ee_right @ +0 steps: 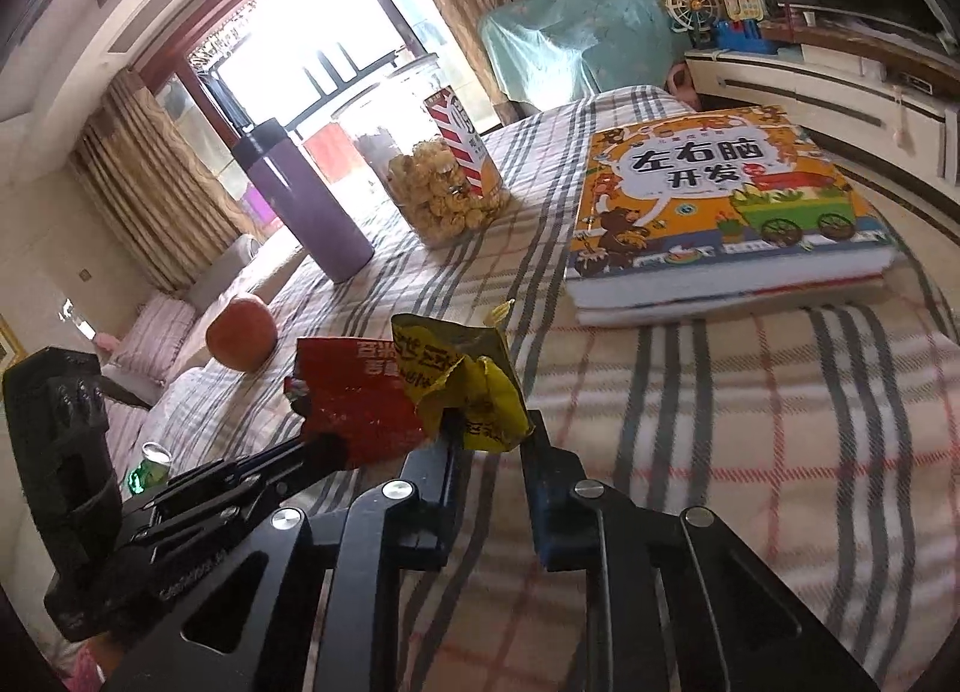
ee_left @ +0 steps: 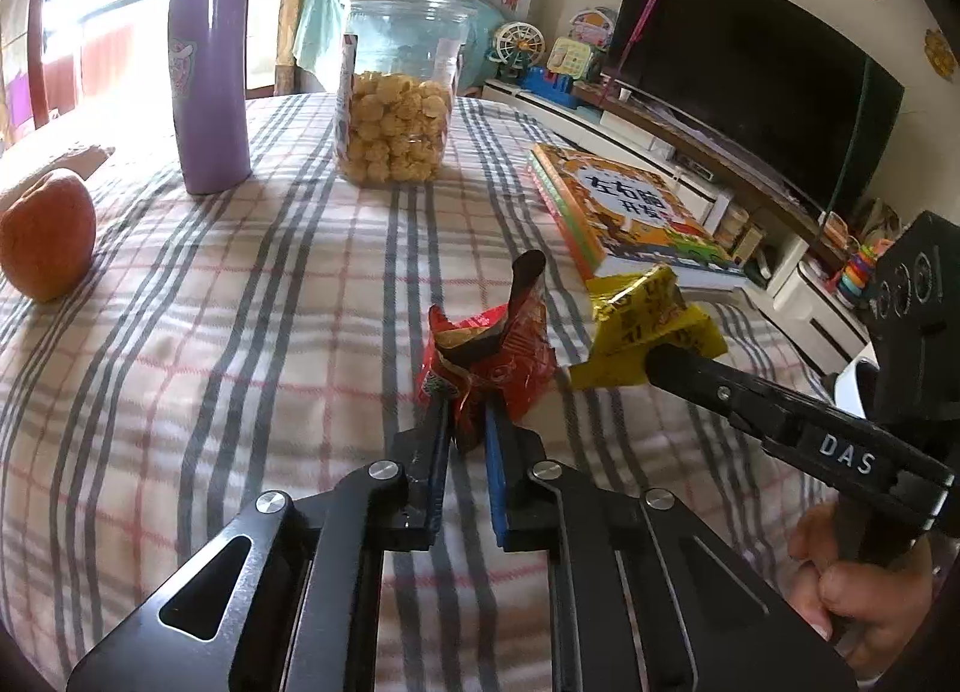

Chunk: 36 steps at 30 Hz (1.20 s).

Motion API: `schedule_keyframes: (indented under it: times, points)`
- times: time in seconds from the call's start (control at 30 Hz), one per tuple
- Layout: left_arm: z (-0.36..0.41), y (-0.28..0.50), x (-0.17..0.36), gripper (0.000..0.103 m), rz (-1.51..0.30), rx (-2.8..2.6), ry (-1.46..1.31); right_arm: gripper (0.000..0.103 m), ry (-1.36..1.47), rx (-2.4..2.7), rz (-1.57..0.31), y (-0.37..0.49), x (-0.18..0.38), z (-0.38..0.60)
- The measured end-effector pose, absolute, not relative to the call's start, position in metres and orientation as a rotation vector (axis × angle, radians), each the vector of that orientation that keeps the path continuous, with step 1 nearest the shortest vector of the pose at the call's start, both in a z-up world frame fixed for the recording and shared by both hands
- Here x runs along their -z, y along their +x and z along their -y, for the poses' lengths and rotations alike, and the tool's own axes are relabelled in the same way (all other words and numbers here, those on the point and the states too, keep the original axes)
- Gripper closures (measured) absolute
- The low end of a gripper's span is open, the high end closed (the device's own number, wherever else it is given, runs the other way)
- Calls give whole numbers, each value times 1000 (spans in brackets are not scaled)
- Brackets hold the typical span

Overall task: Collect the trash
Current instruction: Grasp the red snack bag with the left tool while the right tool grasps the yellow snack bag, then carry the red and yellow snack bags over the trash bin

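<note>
The red wrapper (ee_left: 492, 359), a crumpled snack bag, sits between the two fingers of the left gripper (ee_left: 471, 428), whose jaws are nearly together and press on its lower end; the rest of the bag stands up above the fingertips, over the checked cloth of the tabletop (ee_left: 240, 362), in the near half, right of the middle. Whether it touches the cloth cannot be told. Just beside it on the right, the yellow wrapper (ee_left: 648, 320) is pinched in the right gripper (ee_right: 489, 428), which reaches in from the right edge with its jaws drawn close on the foil. In the right wrist view the two wrappers overlap, the yellow one in front of the red, and the left gripper comes in from the lower left. A hand (ee_left: 858, 584) holds the right gripper's handle at the lower right.

Behind the yellow wrapper a stack of picture books (ee_left: 624, 212) lies flat near the right edge of the tabletop. Towards the far edge a clear jar (ee_left: 399, 92) of round yellow snacks stands upright, with a purple flask (ee_left: 210, 74) upright to its left. An apple (ee_left: 48, 236) rests near the left edge, well apart from the wrappers. Beyond the tabletop a dark television (ee_left: 750, 80) stands on a low white cabinet (ee_left: 600, 128).
</note>
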<state>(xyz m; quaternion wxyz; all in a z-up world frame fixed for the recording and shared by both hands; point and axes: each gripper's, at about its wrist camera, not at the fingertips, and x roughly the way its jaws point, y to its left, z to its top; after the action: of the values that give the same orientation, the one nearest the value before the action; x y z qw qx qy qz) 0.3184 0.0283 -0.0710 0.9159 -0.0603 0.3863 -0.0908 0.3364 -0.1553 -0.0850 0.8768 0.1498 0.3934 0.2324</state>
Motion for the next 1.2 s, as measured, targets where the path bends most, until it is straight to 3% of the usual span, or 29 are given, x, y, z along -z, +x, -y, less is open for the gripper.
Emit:
schedule_keyframes:
  times: [1.2]
  points:
    - [69,211,41,99,-762,365,-90,84,421,-308,-705,180,57,275]
